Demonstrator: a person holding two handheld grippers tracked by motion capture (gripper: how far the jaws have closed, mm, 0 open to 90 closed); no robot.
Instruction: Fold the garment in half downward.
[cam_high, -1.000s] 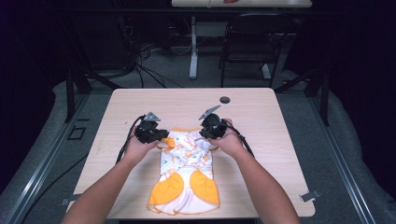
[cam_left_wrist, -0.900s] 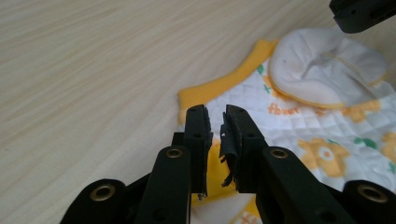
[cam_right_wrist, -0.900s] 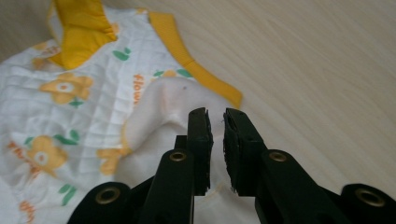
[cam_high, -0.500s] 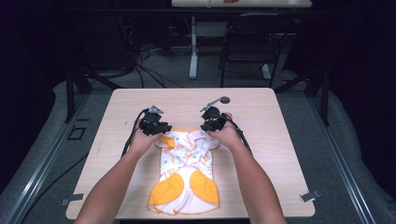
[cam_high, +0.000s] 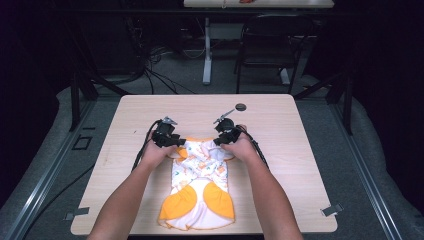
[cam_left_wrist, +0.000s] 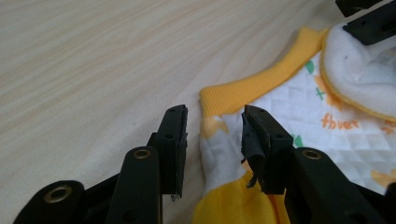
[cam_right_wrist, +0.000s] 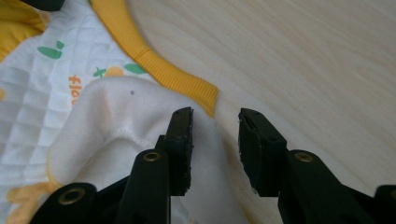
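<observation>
On the wooden table (cam_high: 280, 125), a small garment (cam_high: 200, 192) lies spread flat near the front edge.

Both grippers sit at its far end: the left gripper (cam_left_wrist: 212, 135) has just been opening, cloth loose between its jaws, and the right gripper (cam_right_wrist: 215, 140) likewise, gaping over the white lining by the yellow cuff (cam_right_wrist: 180, 77).
</observation>
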